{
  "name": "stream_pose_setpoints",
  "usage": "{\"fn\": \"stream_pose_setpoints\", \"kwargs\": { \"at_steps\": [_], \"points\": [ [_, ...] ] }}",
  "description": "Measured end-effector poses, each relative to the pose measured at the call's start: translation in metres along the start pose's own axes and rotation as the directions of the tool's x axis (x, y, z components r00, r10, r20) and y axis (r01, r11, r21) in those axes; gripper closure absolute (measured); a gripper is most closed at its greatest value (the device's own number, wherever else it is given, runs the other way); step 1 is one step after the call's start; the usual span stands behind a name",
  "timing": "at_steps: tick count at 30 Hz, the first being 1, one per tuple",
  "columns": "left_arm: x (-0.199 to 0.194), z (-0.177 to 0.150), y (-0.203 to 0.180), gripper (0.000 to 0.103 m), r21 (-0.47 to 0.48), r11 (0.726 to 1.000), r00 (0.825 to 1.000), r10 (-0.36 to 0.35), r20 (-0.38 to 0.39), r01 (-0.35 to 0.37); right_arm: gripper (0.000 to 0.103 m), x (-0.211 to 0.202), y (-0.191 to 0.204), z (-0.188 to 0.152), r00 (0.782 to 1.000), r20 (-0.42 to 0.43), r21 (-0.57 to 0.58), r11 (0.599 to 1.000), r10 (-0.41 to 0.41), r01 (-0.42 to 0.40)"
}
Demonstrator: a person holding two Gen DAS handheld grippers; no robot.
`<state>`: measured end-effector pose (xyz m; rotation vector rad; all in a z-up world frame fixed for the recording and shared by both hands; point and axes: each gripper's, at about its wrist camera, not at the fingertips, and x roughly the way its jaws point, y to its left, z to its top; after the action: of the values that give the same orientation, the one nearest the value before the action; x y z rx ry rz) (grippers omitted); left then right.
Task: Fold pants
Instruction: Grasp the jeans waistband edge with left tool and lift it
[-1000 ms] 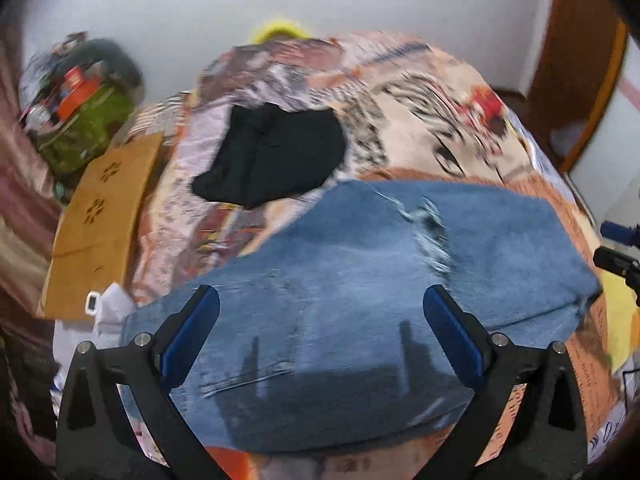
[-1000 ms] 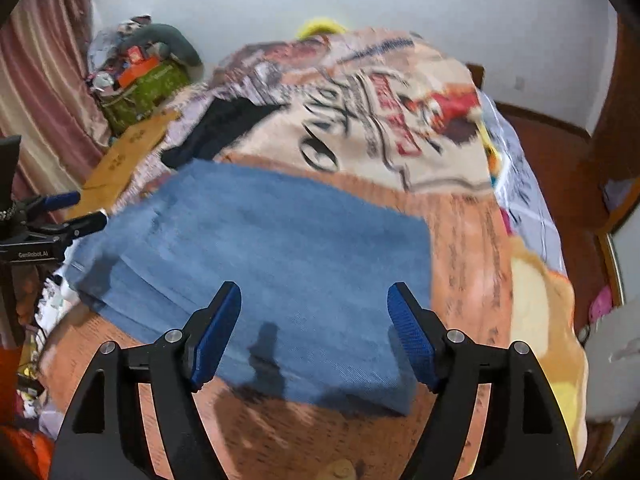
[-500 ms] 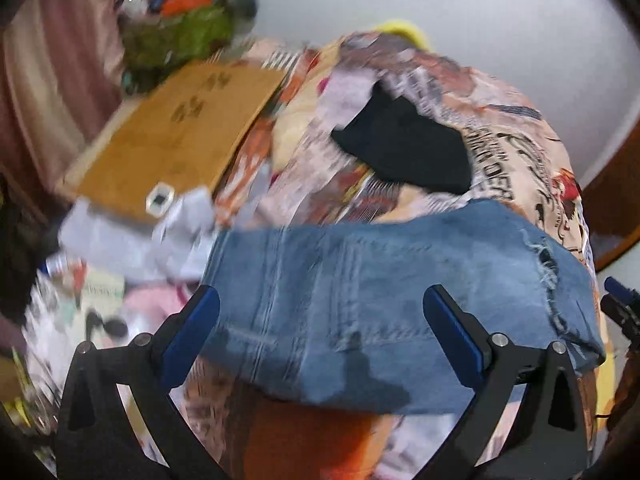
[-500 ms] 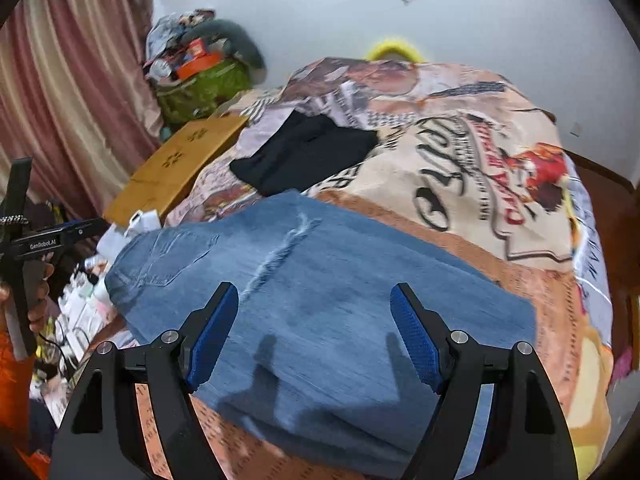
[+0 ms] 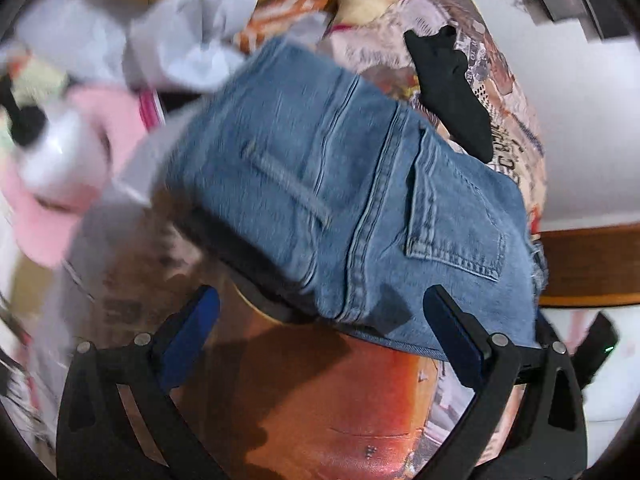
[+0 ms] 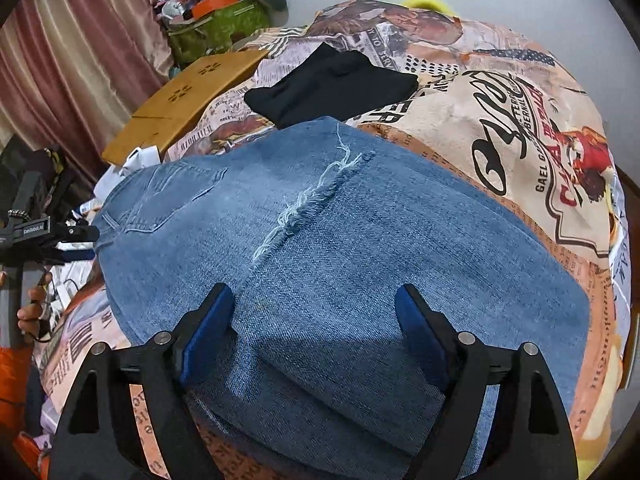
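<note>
Folded blue jeans [image 6: 360, 248] lie on the printed bedspread [image 6: 520, 120], with a frayed hem running across their top layer. My right gripper [image 6: 314, 292] hovers low over the near part of the denim. Its jaws are opening, with flat cloth below them and the pads pressing on nothing. In the left wrist view the waist end of the jeans [image 5: 340, 184] shows a back pocket and hangs at the bed's side edge. My left gripper [image 5: 320, 292] stands open just short of that end, holding nothing. The left gripper [image 6: 44, 236] also shows at the right wrist view's left edge, held by a hand.
A folded black garment [image 6: 332, 84] lies on the bed beyond the jeans. A wooden board [image 6: 188, 92], a green bag [image 6: 216, 24] and a striped curtain [image 6: 72, 60] stand along the bed's left side. White and pink clutter [image 5: 80, 128] lies below that edge.
The left gripper swung down and sideways, rolling, from over the jeans' middle to their waist end at the bed's edge. The right gripper shifted left over the denim and its jaws widened a little.
</note>
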<state>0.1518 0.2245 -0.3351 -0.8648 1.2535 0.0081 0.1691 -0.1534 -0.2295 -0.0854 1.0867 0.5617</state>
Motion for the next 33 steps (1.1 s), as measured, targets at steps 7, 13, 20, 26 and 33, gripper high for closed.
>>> {"fn": "stream_pose_setpoints", "kwargs": {
  "at_steps": [7, 13, 20, 26, 33],
  "points": [
    [0.025, 0.015, 0.013, 0.0, -0.068, 0.993, 0.995, -0.1, -0.011, 0.099, 0.021, 0.0, 0.001, 0.0, 1.0, -0.002, -0.003, 1.0, -0.003, 0.003],
    [0.04, 0.039, 0.012, 0.007, -0.065, 0.995, 0.998, -0.07, -0.003, 0.07, 0.02, 0.0, 0.0, -0.001, 1.0, -0.002, -0.003, 1.0, -0.002, 0.002],
    [0.011, 0.041, -0.015, 0.059, 0.029, 0.988, 0.971, 0.146, 0.189, -0.154, 0.02, 0.002, 0.0, 0.002, 1.0, -0.002, 0.002, 1.0, -0.003, 0.003],
    [-0.014, 0.037, -0.048, 0.072, 0.1, 0.953, 0.913, 0.24, 0.33, -0.286, 0.021, -0.002, -0.003, 0.001, 1.0, 0.005, 0.022, 1.0, 0.012, -0.012],
    [-0.057, 0.035, -0.107, 0.074, 0.191, 0.87, 0.801, 0.305, 0.515, -0.454, 0.021, -0.035, -0.021, -0.004, 0.993, 0.117, 0.08, 0.996, 0.029, -0.039]
  ]
}}
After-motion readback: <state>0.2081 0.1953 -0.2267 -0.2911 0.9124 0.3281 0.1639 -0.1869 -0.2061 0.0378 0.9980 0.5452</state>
